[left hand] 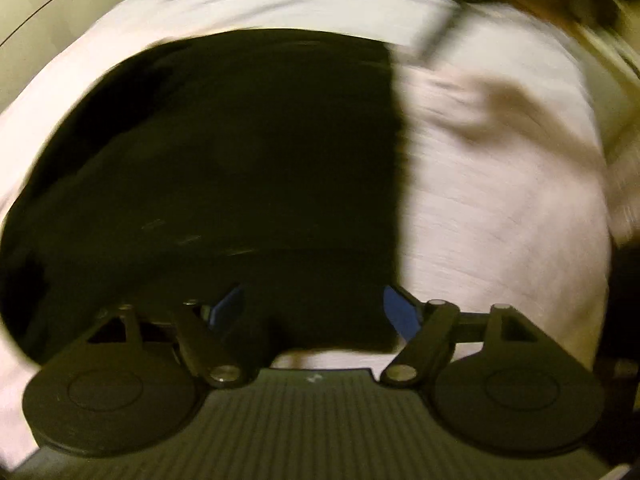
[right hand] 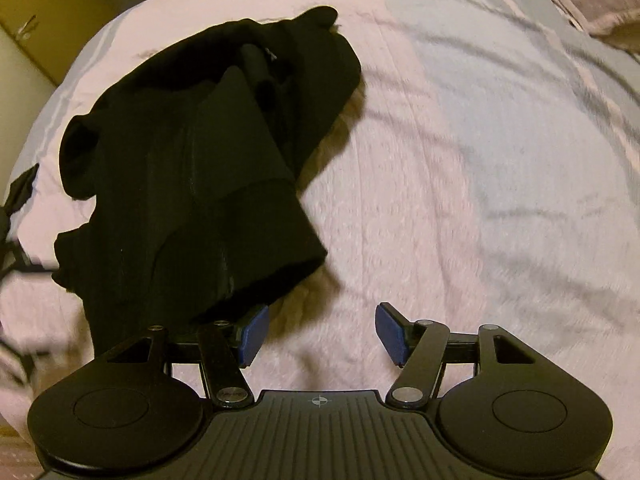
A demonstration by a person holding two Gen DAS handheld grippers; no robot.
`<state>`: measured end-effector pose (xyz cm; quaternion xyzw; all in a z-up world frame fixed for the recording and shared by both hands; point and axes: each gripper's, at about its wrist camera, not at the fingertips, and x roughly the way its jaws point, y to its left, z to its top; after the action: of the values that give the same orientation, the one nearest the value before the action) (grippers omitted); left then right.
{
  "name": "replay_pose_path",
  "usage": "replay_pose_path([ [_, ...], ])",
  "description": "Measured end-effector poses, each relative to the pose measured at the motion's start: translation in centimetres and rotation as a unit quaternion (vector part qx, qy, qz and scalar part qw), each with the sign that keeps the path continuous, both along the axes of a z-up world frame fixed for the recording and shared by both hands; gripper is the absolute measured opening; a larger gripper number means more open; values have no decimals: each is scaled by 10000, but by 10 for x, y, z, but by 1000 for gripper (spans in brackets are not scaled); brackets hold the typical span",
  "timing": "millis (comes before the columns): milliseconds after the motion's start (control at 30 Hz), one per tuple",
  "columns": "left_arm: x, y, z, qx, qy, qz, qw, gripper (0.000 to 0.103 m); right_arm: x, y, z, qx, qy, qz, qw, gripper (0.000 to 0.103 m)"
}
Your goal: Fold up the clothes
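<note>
Black garment [right hand: 192, 168] crumpled on the bed [right hand: 460, 184], right gripper [right hand: 320, 334] fingers wide apart, empty, beside its hem, left gripper [left hand: 316, 312] fingers spread, cloth draped between, grip unclear.

The garment [right hand: 192, 168] is noted as plain black. The bedspread [right hand: 460, 200] is recorded as pale pink with grey-blue bands. Blue gripper pads [right hand: 253, 334] are observed.
</note>
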<state>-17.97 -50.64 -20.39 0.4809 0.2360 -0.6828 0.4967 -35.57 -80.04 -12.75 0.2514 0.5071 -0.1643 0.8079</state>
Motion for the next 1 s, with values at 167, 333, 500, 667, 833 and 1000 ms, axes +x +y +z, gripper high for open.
replay_pose_path([
  [167,-47,-5,-55,241,-1353,-954,9859,64,0,3,-6,-30,7,-1,10000,65],
  [333,-29,-2,-31,179,-1579,-659,9851,9,1,8,-9,-248,-44,361,9990,70],
  [500,35,12,48,-259,-1779,842,9801,8,3,26,-17,-472,-264,1059,9929,75],
  [667,119,27,106,-336,-2445,2073,9466,8,12,60,-31,-282,-615,1405,9878,78],
  [833,141,28,122,-241,-2594,2254,9388,8,35,101,-39,-208,-931,1162,9886,80],
  [1000,142,48,111,-237,-2549,1931,9472,8,46,147,-43,-388,-877,1328,9865,80],
])
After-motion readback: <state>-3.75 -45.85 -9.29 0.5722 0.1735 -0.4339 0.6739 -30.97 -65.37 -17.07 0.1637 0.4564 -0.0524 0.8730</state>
